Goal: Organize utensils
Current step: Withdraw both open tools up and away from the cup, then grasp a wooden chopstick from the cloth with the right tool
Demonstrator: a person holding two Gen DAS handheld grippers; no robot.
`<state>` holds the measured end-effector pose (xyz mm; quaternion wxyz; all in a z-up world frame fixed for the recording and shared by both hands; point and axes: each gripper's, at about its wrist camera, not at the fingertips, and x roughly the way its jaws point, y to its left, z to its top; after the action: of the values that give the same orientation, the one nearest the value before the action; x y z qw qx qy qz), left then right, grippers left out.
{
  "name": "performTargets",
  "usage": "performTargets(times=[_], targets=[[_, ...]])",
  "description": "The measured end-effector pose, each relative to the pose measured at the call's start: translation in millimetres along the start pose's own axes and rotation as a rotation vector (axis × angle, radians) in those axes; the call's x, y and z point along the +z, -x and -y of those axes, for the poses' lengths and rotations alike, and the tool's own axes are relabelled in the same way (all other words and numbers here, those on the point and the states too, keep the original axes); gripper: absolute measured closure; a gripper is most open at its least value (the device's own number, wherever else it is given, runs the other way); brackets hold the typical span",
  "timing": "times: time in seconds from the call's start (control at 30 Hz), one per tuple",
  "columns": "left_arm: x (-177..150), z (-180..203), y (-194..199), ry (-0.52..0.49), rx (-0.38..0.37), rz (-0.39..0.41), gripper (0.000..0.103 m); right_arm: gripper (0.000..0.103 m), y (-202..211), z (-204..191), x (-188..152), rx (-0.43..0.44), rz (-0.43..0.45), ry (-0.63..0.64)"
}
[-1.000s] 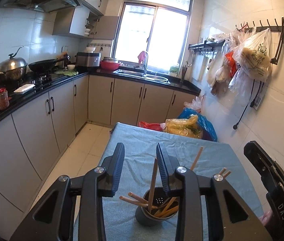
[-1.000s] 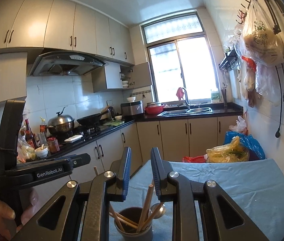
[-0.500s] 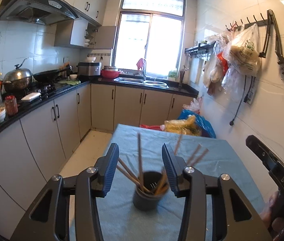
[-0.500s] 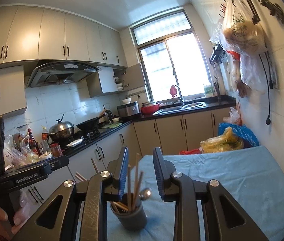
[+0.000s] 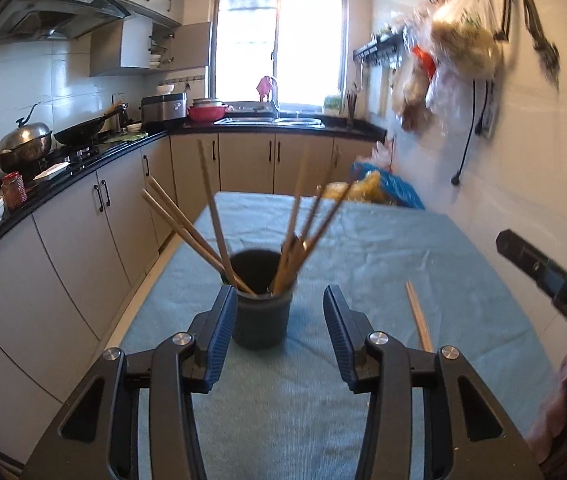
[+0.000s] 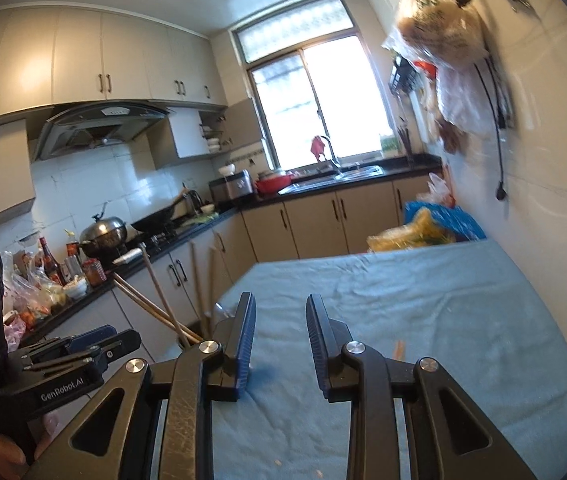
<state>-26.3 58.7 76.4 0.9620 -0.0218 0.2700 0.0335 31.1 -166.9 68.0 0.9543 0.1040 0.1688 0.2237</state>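
Note:
A dark grey cup (image 5: 261,312) stands on the blue-clothed table (image 5: 363,248) with several wooden chopsticks (image 5: 211,208) leaning out of it. My left gripper (image 5: 279,300) is open around the cup, which sits close to the left finger with a wide gap on the right. A loose pair of chopsticks (image 5: 419,316) lies on the cloth to the right. In the right wrist view my right gripper (image 6: 280,304) is open over bare cloth with nothing between its fingers. The cup's chopsticks (image 6: 155,300) stick up left of it, the cup itself mostly hidden. The left gripper (image 6: 83,344) shows at lower left.
Kitchen cabinets and a black counter (image 5: 83,160) with wok, pot and bottles run along the left. Sink (image 5: 271,120) under the window at the back. Yellow and blue bags (image 5: 379,188) sit beyond the table's far end. Bags (image 5: 455,48) hang on the right wall.
Both grippers have sunk lower and opened wider. The cup now sits between the left fingers at table level; in the right view it has slid left behind the left finger.

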Motion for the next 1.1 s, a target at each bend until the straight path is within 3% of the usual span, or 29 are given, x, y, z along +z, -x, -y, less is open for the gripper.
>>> performTargets(times=[0.77, 0.97, 1.1], targets=[[-34.3, 35.2, -32.4, -0.070, -0.026, -0.126, 0.056, 0.075, 1.9, 60.1, -27.2, -0.080, -0.101, -0.145], [-59.1, 52.6, -56.8, -0.096, -0.043, -0.208, 0.054, 0.075, -3.0, 85.8, -37.0, -0.112, -0.160, -0.211], [-74.8, 59.6, -73.9, -0.101, -0.066, -0.286, 0.054, 0.075, -16.2, 106.9, -42.1, -0.146, -0.255, -0.257]])
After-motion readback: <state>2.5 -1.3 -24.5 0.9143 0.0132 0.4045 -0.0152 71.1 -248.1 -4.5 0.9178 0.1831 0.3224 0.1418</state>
